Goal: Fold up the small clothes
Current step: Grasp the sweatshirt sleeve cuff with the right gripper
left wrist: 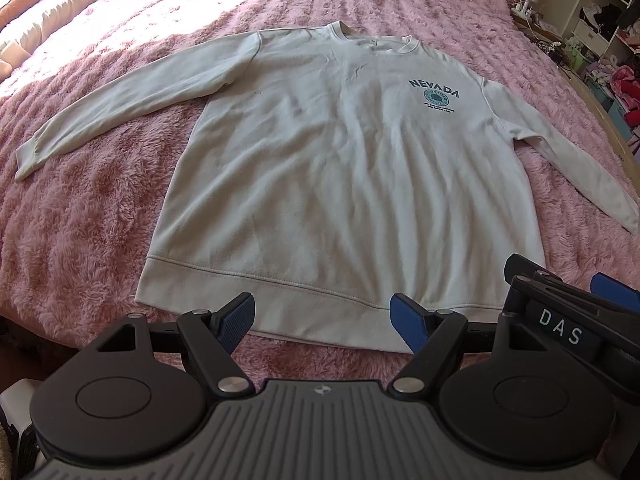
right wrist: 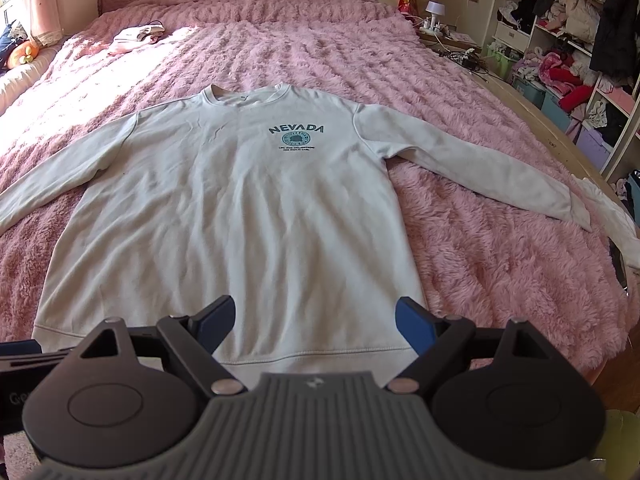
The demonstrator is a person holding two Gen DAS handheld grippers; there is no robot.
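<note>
A pale grey long-sleeved sweatshirt [left wrist: 320,168] with a teal "NEVADA" print lies flat, front up, on a pink fluffy bedspread [left wrist: 80,240], both sleeves spread out to the sides. It also shows in the right wrist view [right wrist: 240,208]. My left gripper [left wrist: 322,318] is open and empty, just above the hem near its middle. My right gripper [right wrist: 314,322] is open and empty, above the hem towards the right side. The right gripper also shows at the right edge of the left wrist view [left wrist: 580,304].
A small folded pale garment [right wrist: 138,36] lies near the head of the bed. Pillows and a plush toy [right wrist: 22,54] sit at the far left. A nightstand with a lamp [right wrist: 434,12] and open shelves of clothes [right wrist: 580,60] stand along the right. A white cloth [right wrist: 612,220] lies at the bed's right edge.
</note>
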